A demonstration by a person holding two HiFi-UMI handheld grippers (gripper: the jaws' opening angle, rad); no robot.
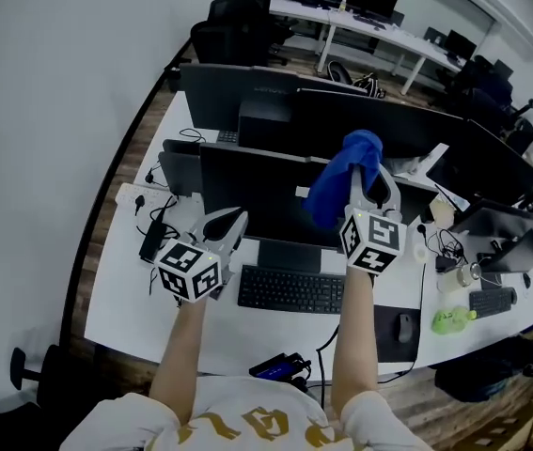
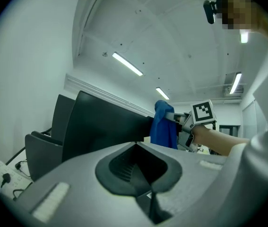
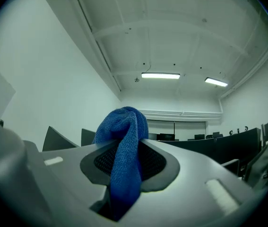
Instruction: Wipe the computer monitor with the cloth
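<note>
The black computer monitor [image 1: 266, 200] stands straight ahead on the white desk, its screen dark. My right gripper [image 1: 371, 178] is raised at the screen's upper right, shut on a blue cloth [image 1: 341, 184] that bunches over its tips and hangs down against the screen's right part. In the right gripper view the cloth [image 3: 124, 150] is pinched between the jaws and drapes toward the camera. My left gripper [image 1: 231, 219] hovers by the monitor's lower left edge, shut with nothing in it. The left gripper view shows the monitor's edge [image 2: 105, 122] and the cloth [image 2: 163, 126] beyond its closed jaws.
A black keyboard [image 1: 290, 289] lies below the monitor and a mouse [image 1: 405, 325] sits to its right. A power strip [image 1: 144, 197] with cables is at the desk's left. More dark monitors [image 1: 238, 92] stand behind. A green object [image 1: 449, 320] rests at the right.
</note>
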